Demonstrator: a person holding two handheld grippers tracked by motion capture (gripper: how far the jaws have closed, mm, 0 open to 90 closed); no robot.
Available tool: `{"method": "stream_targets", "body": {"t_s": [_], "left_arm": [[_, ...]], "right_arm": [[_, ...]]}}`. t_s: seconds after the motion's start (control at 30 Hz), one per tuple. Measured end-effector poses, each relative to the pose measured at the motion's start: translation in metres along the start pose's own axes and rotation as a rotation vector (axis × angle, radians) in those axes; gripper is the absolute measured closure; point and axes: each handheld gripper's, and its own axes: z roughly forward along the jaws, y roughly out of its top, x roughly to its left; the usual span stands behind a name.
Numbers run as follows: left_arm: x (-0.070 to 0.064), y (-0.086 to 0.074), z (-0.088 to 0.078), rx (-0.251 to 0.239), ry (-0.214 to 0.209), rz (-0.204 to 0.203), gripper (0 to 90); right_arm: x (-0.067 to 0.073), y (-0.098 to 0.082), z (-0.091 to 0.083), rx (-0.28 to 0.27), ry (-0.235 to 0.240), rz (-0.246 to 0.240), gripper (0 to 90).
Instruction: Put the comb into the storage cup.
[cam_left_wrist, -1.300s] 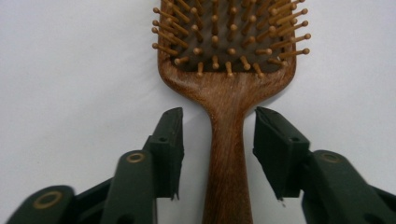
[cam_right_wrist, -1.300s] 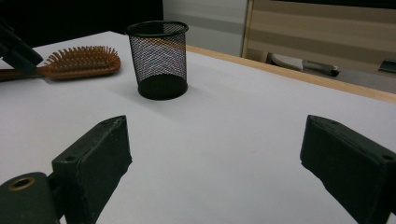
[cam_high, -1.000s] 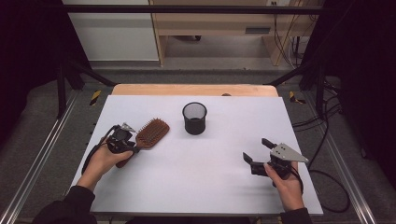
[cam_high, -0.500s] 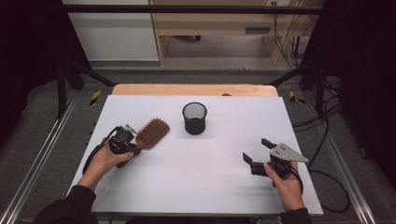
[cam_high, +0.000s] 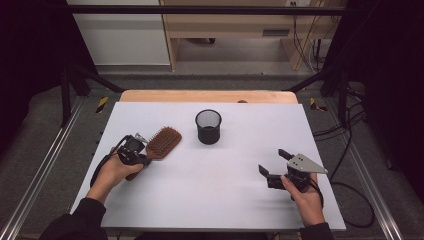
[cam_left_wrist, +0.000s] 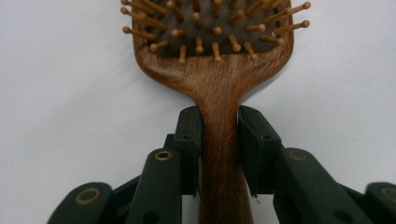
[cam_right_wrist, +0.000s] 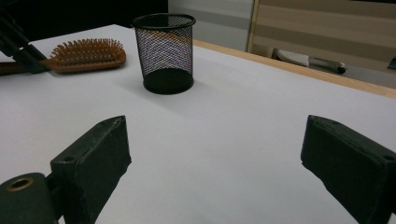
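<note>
Table (cam_high: 150, 210): a white surface carries everything; a strip of bare wood shows along its far edge.
Mesh cup (cam_high: 208, 127): a black wire pen holder stands upright near the middle of the far edge, mouth open to the top (nothing shows inside it). It looks like the likely place for the brush, though that is a judgement.
Hairbrush (cam_left_wrist: 219, 84): a wooden paddle brush lies flat near the left edge, bristles up, head toward the far edge and handle toward the person. It sits well apart from the cup, to the cup's left.
Left gripper (cam_left_wrist: 219, 133): its two black jaws pinch the brush handle just below the neck, one pad against each side. Gripping at the narrow neck probably keeps the heavy head from swinging once lifted. The brush seems to rest on the table, not yet raised.
Right gripper (cam_high: 272, 165): held low near the right edge, close to the near side, jaws spread wide with nothing between them. It points toward the cup (perhaps ready to steady it), well apart from it.
</note>
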Motion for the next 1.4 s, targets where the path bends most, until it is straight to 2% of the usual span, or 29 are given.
{"method": "stream_targets", "body": {"t_s": [0.17, 0.27, 0.37, 0.43, 0.6, 0.83, 1.17, 1.23, 1.3, 1.4], "left_arm": [[0.000, 0.003, 0.000, 0.020, -0.005, 0.010, 72.7], [0.001, 0.002, 0.000, 0.012, -0.012, 0.004, 72.7], [0.000, 0.001, 0.000, 0.000, -0.001, 0.011, 72.8], [-0.003, 0.000, -0.001, -0.003, 0.013, 0.027, 72.8], [-0.007, -0.003, -0.004, 0.000, 0.015, 0.048, 72.8], [-0.010, -0.012, -0.008, -0.022, 0.027, 0.062, 72.8], [-0.016, -0.017, -0.024, -0.114, 0.003, 0.056, 72.8], [-0.019, -0.018, -0.028, -0.143, -0.001, 0.058, 72.8], [-0.025, -0.018, -0.031, -0.180, -0.021, 0.058, 72.8], [-0.032, -0.018, -0.034, -0.202, -0.028, 0.067, 72.8]], "right_arm": [[0.000, 0.000, 0.000, 0.003, 0.003, -0.001, 8.1], [0.001, 0.000, 0.000, 0.004, 0.005, -0.001, 8.1], [0.000, 0.000, 0.000, 0.001, 0.007, 0.001, 8.1], [0.000, 0.000, 0.000, 0.002, 0.006, 0.003, 8.1], [0.000, 0.000, 0.000, 0.003, 0.007, -0.001, 8.1], [0.001, 0.000, 0.000, 0.004, 0.008, -0.006, 8.1], [0.002, 0.000, 0.001, 0.008, 0.012, -0.009, 8.1], [0.002, 0.000, 0.001, 0.008, 0.013, -0.009, 8.1], [0.003, 0.000, 0.001, 0.009, 0.016, -0.007, 8.0], [0.005, 0.001, 0.003, 0.015, 0.025, -0.011, 7.7]]}}
